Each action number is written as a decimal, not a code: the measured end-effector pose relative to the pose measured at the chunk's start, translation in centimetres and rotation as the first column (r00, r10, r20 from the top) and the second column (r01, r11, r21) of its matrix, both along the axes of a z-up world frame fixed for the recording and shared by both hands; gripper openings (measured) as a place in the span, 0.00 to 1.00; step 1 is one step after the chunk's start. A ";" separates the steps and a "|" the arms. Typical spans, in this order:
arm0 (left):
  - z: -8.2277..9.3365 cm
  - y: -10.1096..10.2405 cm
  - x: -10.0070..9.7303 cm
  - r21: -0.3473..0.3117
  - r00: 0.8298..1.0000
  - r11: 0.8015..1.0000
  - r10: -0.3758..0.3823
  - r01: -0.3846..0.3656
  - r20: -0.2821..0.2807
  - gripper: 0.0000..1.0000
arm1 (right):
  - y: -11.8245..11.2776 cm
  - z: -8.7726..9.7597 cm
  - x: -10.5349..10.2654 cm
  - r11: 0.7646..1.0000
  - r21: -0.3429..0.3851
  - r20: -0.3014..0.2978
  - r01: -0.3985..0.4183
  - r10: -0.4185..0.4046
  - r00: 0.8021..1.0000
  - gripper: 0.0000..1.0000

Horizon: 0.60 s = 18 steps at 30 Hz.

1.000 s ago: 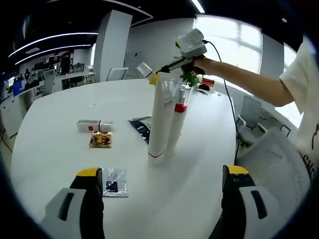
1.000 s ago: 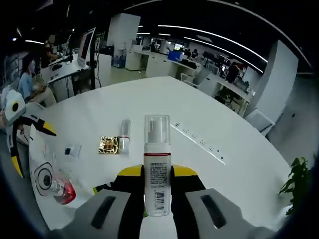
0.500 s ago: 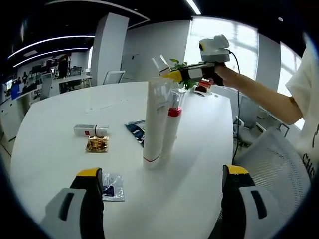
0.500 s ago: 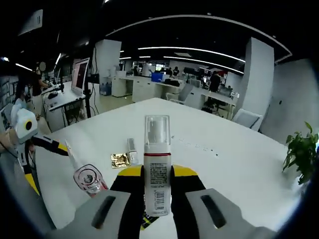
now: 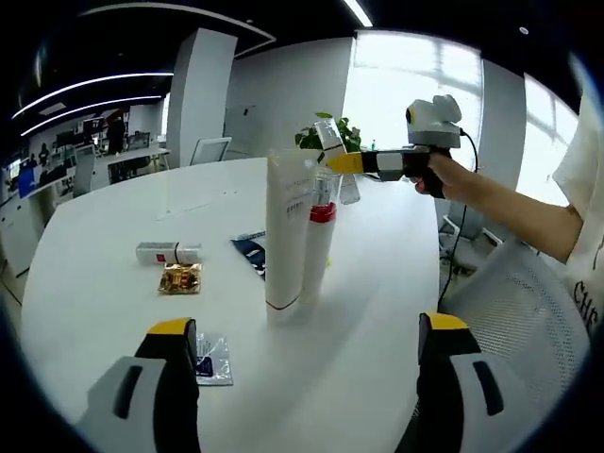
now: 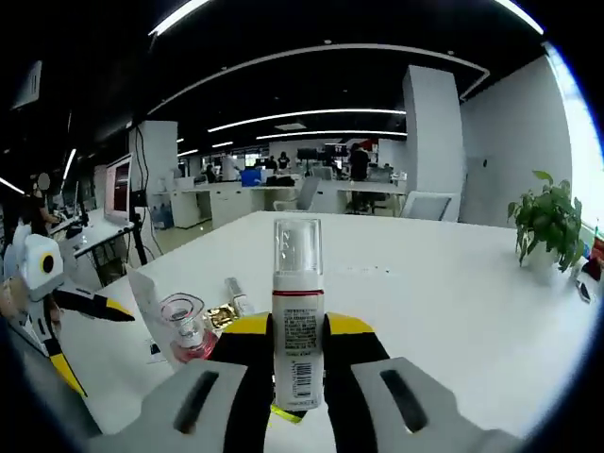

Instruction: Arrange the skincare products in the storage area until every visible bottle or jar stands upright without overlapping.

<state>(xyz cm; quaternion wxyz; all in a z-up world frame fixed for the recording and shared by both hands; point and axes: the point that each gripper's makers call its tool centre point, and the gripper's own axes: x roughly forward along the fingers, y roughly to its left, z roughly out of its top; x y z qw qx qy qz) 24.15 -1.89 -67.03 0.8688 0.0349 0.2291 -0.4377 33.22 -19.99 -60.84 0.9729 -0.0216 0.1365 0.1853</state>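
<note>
The right gripper (image 6: 298,373) holds a pump bottle (image 6: 298,321) upright between its closed jaws, clamped at the label, clear cap uppermost. In the left gripper view this gripper (image 5: 363,162) sits above the table's far side with the bottle (image 5: 335,165) at its tip, carried by a hand (image 5: 451,177).

The left gripper (image 5: 307,377) has its jaws wide apart with nothing between them, low over the white table (image 5: 113,217). Ahead of them stand two tubes, touching: a tall white tube (image 5: 286,236) and, just behind it, a slimmer tube with a red band (image 5: 318,241). A dark sachet (image 5: 250,255) lies flat behind the tubes. To the left lie a small bottle (image 5: 167,252) on its side and a gold packet (image 5: 179,277) beside it. A clear sachet (image 5: 214,346) lies by the left jaw.

In the right gripper view the left gripper (image 6: 42,302) appears at the left edge; the tubes (image 6: 175,321) beside it look upright, though fisheye distortion makes this uncertain. A potted plant (image 6: 543,226) stands at the far right.
</note>
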 end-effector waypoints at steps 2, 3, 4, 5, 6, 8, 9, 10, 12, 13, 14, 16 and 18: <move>-0.1 0.0 -0.1 0.006 1.000 1.000 -0.001 0.001 0.001 0.91 | -0.1 -0.4 -0.7 1.000 0.022 -0.009 0.007 -0.007 1.000 0.18; -0.1 -0.1 -0.1 0.007 1.000 1.000 0.000 0.000 0.003 0.91 | -0.1 -0.6 -1.0 1.000 0.029 -0.017 0.011 -0.011 1.000 0.18; -0.1 -0.1 -0.1 0.007 1.000 1.000 0.001 -0.001 0.005 0.91 | 0.1 -0.7 -1.5 0.999 0.036 -0.019 0.010 -0.009 1.000 0.18; 0.0 -0.1 0.0 0.005 1.000 1.000 0.000 0.000 0.007 0.91 | 0.2 -0.9 -1.8 0.999 0.037 -0.022 0.007 -0.006 1.000 0.18; 0.0 -0.1 0.0 0.004 1.000 1.000 -0.001 0.001 0.009 0.91 | 0.3 -1.0 -1.9 0.999 0.036 -0.025 0.002 -0.001 1.000 0.18; 0.0 -0.3 0.0 0.008 1.000 1.000 -0.004 0.004 0.012 0.90 | 0.6 -1.4 -2.3 1.000 0.019 -0.035 -0.008 0.008 0.999 0.18; -0.1 -0.4 -0.1 0.013 1.000 1.000 -0.011 0.011 0.015 0.89 | 0.7 -1.5 -2.6 1.000 0.029 -0.031 -0.008 0.009 0.999 0.18; -0.1 -0.5 -0.1 0.014 1.000 1.000 -0.015 0.014 0.016 0.89 | 0.8 -1.5 -2.7 0.999 0.043 -0.030 -0.009 0.011 1.000 0.18; -0.3 -0.6 -0.3 0.017 1.000 1.000 -0.018 0.018 0.015 0.87 | 1.0 -1.9 -3.0 0.998 0.063 -0.040 -0.006 0.008 0.999 0.18; -0.3 -0.7 -0.3 0.017 1.000 1.000 -0.022 0.021 0.015 0.86 | 1.1 -1.9 -3.1 0.998 0.066 -0.043 -0.007 0.010 0.999 0.18; -0.4 -0.7 -0.4 0.014 1.000 1.000 -0.024 0.024 0.013 0.86 | 1.4 -1.9 -3.3 0.997 0.073 -0.042 -0.017 0.020 0.999 0.18; -0.4 -0.9 -0.7 0.008 0.999 0.999 -0.036 0.036 0.015 0.86 | 1.9 -1.5 -3.8 0.997 0.075 -0.025 -0.026 0.028 0.999 0.18; -0.2 -1.2 -0.9 0.000 0.999 0.999 -0.038 0.038 0.019 0.85 | 2.2 -1.2 -4.1 0.996 0.079 -0.012 -0.033 0.034 0.999 0.18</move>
